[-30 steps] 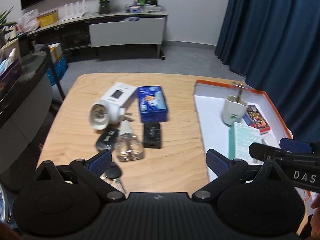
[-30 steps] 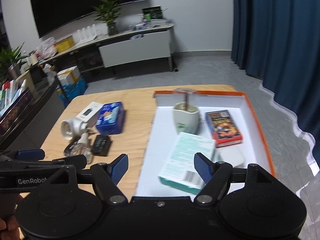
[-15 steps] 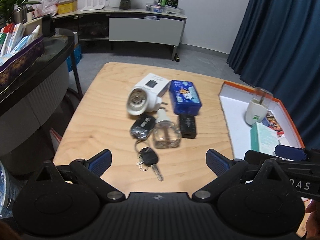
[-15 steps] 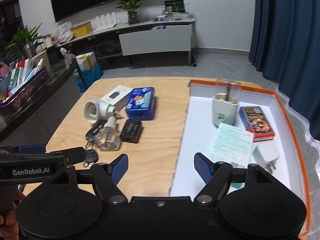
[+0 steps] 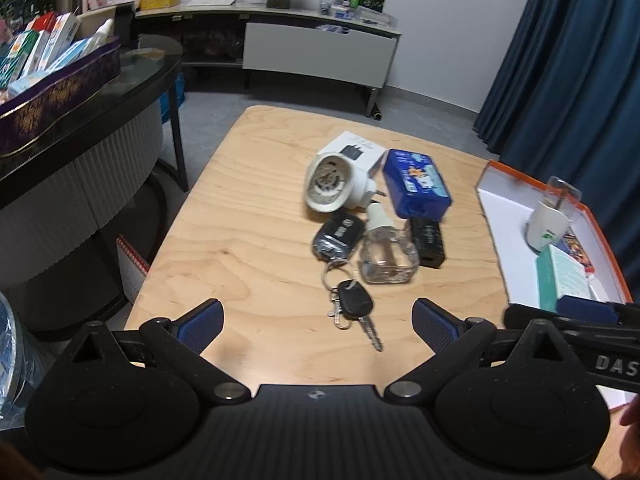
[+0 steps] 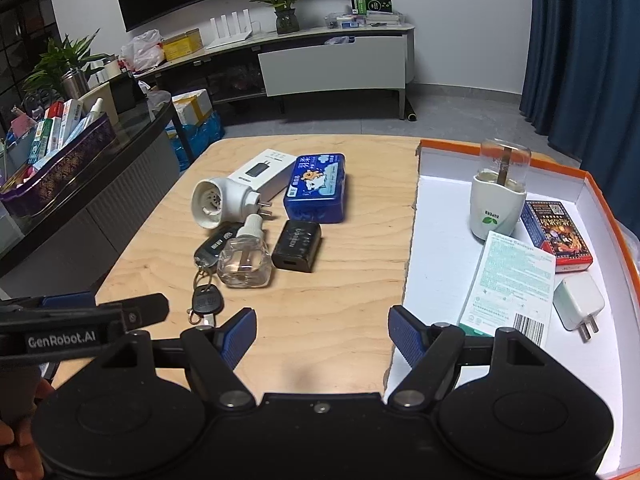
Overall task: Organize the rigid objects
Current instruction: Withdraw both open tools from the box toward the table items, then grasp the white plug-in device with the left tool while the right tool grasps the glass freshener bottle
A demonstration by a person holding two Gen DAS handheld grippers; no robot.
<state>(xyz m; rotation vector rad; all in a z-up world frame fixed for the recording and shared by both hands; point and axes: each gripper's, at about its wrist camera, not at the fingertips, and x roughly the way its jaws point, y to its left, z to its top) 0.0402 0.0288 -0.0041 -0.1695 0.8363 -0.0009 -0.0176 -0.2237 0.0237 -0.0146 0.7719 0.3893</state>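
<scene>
Both our left gripper (image 5: 316, 320) and right gripper (image 6: 322, 332) hang wide open, empty. The car key (image 5: 354, 304) lies at twelve o'clock just ahead of the left gripper; the tray (image 6: 436, 248) waits at three o'clock. We should straddle the fob squarely, minding the glass bottle (image 5: 386, 256) beyond it.

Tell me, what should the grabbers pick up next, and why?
Probably the left gripper should dip onto the car key, since both grippers are open and empty, and that key lies nearest its fingers. The key, glass bottle and black charger sit loose on the table, while the orange-rimmed tray has bare room.
</scene>
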